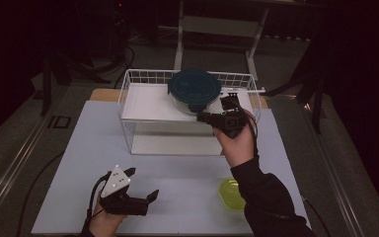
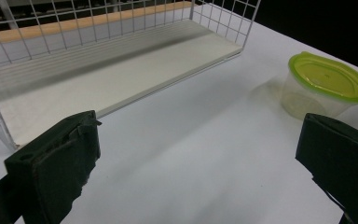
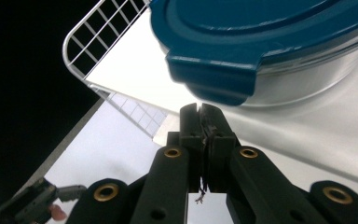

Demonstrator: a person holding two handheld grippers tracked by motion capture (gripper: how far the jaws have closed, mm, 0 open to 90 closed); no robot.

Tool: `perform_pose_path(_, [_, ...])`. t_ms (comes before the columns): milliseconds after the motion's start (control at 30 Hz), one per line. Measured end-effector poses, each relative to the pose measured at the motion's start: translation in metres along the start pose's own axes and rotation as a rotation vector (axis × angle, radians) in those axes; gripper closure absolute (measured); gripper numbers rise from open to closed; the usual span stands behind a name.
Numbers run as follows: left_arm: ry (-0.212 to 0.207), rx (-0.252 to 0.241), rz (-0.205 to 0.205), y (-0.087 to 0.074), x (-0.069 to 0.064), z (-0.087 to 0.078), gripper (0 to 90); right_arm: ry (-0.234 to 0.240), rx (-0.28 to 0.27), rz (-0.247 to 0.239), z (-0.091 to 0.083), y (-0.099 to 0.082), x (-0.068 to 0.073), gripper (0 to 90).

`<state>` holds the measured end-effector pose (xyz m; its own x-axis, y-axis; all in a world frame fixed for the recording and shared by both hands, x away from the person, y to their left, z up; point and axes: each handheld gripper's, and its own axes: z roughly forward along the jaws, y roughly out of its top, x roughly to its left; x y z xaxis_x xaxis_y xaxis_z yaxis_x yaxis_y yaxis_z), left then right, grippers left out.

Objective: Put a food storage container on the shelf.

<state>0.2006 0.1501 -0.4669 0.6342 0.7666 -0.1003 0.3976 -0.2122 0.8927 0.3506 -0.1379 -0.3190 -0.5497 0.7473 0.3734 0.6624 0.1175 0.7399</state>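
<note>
White table [image 1: 177,173], blue-lidded glass container [image 1: 194,90] on wire shelf [image 1: 148,101]; right tongs [image 3: 200,109] clenched empty beside it, left tongs [image 1: 143,183] released.

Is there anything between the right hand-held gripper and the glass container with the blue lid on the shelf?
Nothing visible. The right hand-held gripper, jaws shut, sits just below the latch tab of the blue-lidded glass container on the wire shelf, with a bare gap between them.

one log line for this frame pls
right hand-held gripper: shut, empty, at blue-lidded glass container on wire shelf | left hand-held gripper: open, empty
</note>
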Motion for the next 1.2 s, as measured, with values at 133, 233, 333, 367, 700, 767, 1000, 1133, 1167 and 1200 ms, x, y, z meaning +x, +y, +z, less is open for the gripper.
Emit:
perform_pose_path(133, [0.002, -0.014, 0.004, 0.001, 0.001, -0.005, 0.0, 0.000, -0.004, -0.035, -0.007, -0.007, 0.003, 81.7])
perform_pose_path(233, [-0.017, -0.027, -0.017, 0.000, 0.006, -0.009, 0.0, 0.004, -0.025, -0.060, -0.014, -0.012, 0.004, 76.0])
perform_pose_path(333, [-0.025, -0.034, -0.018, -0.003, 0.008, -0.012, 0.0, 0.009, -0.042, -0.086, -0.020, -0.016, 0.006, 69.6])
perform_pose_path(367, [-0.025, -0.034, -0.018, -0.003, 0.008, -0.012, 0.0, 0.010, -0.046, -0.098, -0.022, -0.018, 0.007, 68.0])
perform_pose_path(700, [-0.016, -0.043, -0.016, -0.010, 0.010, -0.017, 0.0, 0.071, -0.074, -0.144, -0.031, -0.039, 0.002, 49.8])
perform_pose_path(767, [-0.017, -0.041, -0.019, -0.011, 0.011, -0.017, 0.0, 0.068, -0.074, -0.143, -0.032, -0.043, 0.002, 44.1])
perform_pose_path(1000, [-0.022, -0.036, -0.025, -0.014, 0.010, -0.015, 0.0, 0.046, -0.090, -0.173, -0.036, -0.055, 0.002, 27.8])
perform_pose_path(1133, [-0.025, -0.042, -0.024, -0.015, 0.009, -0.015, 0.0, 0.052, -0.104, -0.170, -0.039, -0.061, -0.002, 20.4])
perform_pose_path(1167, [-0.025, -0.042, -0.024, -0.015, 0.009, -0.015, 0.0, 0.052, -0.104, -0.170, -0.039, -0.061, -0.002, 20.4])
perform_pose_path(1200, [-0.021, -0.042, -0.012, -0.015, 0.009, -0.015, 0.0, 0.047, -0.116, -0.167, -0.040, -0.065, -0.005, 16.3])
